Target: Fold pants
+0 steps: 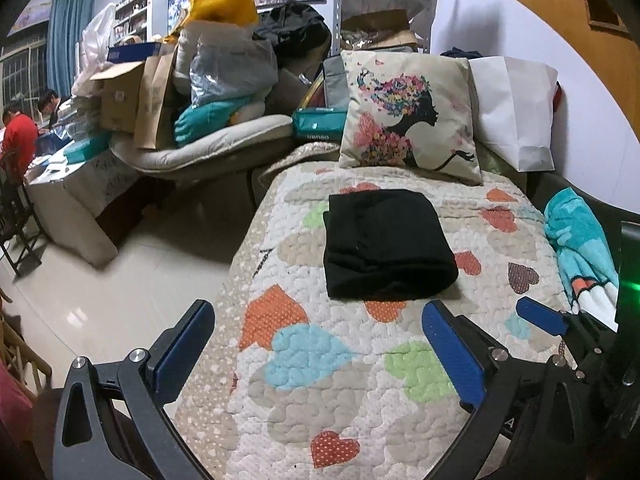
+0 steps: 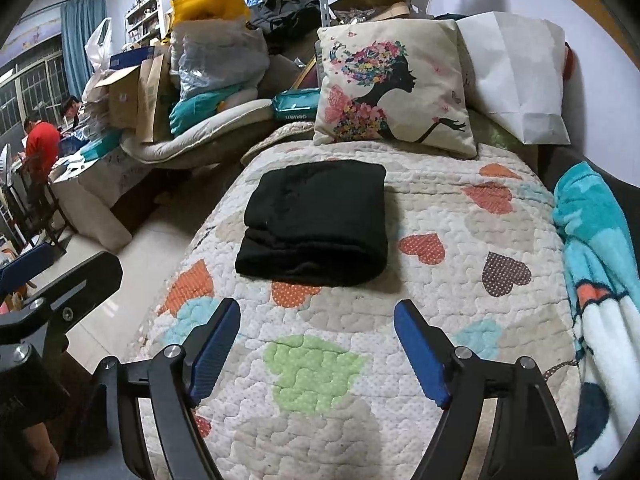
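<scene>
The black pants [image 1: 386, 246] lie folded into a compact rectangle on the heart-patterned quilt [image 1: 340, 360], in front of a printed cushion. They also show in the right wrist view [image 2: 316, 222]. My left gripper [image 1: 318, 312] is open and empty, held back from the near edge of the pants. My right gripper [image 2: 316, 312] is open and empty, also short of the pants. Part of my right gripper shows at the right of the left wrist view [image 1: 540, 316], and my left gripper shows at the left of the right wrist view [image 2: 60, 288].
A cushion with a woman's silhouette [image 1: 412, 114] and a white paper bag [image 1: 516, 108] stand behind the pants. A teal blanket [image 2: 600, 280] lies along the quilt's right edge. Piled boxes and bags [image 1: 180, 80] crowd the left. Tiled floor [image 1: 120, 280] lies left of the bed.
</scene>
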A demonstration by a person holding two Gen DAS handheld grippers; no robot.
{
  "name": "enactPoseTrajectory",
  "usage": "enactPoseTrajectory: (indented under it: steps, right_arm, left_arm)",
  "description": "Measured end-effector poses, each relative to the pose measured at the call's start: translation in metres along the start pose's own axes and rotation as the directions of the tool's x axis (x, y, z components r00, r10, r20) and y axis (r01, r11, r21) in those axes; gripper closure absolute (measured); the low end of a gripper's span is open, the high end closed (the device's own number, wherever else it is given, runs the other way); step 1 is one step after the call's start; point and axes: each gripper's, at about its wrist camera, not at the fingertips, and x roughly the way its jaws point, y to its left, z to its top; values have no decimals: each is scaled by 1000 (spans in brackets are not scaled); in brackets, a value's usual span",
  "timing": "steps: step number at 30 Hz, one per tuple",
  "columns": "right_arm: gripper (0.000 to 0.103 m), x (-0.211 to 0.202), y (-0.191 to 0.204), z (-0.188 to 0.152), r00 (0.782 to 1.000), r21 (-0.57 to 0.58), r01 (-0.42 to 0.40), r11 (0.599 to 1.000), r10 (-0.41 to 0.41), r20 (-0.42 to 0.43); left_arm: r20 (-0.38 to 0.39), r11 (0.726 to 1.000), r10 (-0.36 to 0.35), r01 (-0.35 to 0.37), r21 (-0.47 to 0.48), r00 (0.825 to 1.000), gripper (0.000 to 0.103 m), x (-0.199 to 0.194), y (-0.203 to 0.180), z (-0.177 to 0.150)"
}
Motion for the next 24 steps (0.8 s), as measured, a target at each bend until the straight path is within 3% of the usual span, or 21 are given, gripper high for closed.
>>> enactPoseTrajectory:
  steps: [24]
  right_arm:
    - [17,23,1,-11,997,-17,26,1000,-27,-69]
  left_arm:
    - [-127,998,-51,47,-32,991,0,38,5,-15]
